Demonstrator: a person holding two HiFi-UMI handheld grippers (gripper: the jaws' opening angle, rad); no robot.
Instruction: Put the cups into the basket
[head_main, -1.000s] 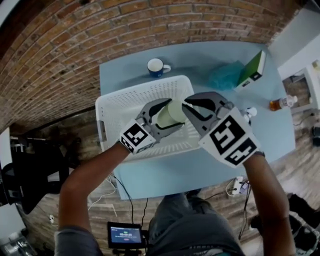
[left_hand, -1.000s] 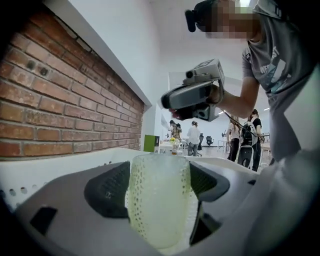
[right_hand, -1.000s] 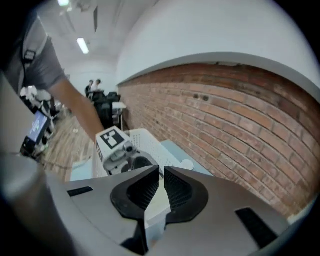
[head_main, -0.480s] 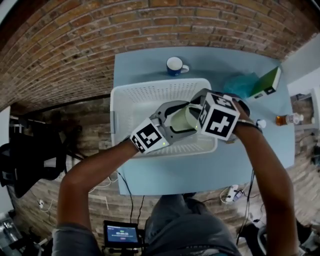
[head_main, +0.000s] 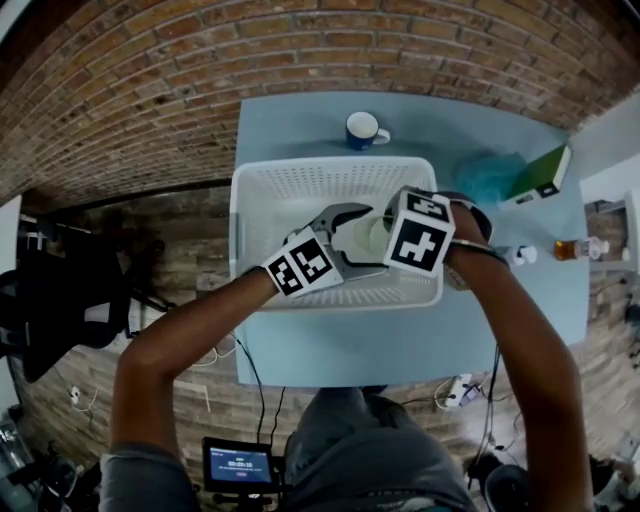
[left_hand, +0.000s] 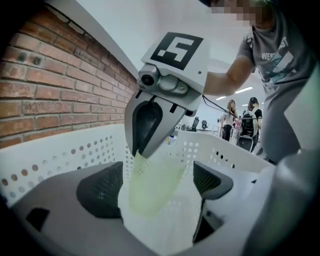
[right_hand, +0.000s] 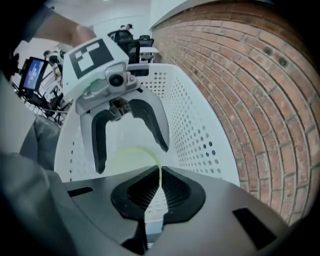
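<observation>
Cups counted: two; one pale green cup (head_main: 366, 236) held inside the one white perforated basket (head_main: 300, 178), one blue mug (head_main: 364, 130) standing on the bench (head_main: 340, 340) just beyond the basket's far wall. Pale green cup's long axis near upright, rim uppermost; rim wall pinched between right tongs (right_hand: 159, 184), just closed onto it; left tongs (left_hand: 157, 186) spread wide either side, just opened further, pads off the cup. Pale blue bench; brick wall (head_main: 150, 80) behind; wooden floor (head_main: 190, 250).
</observation>
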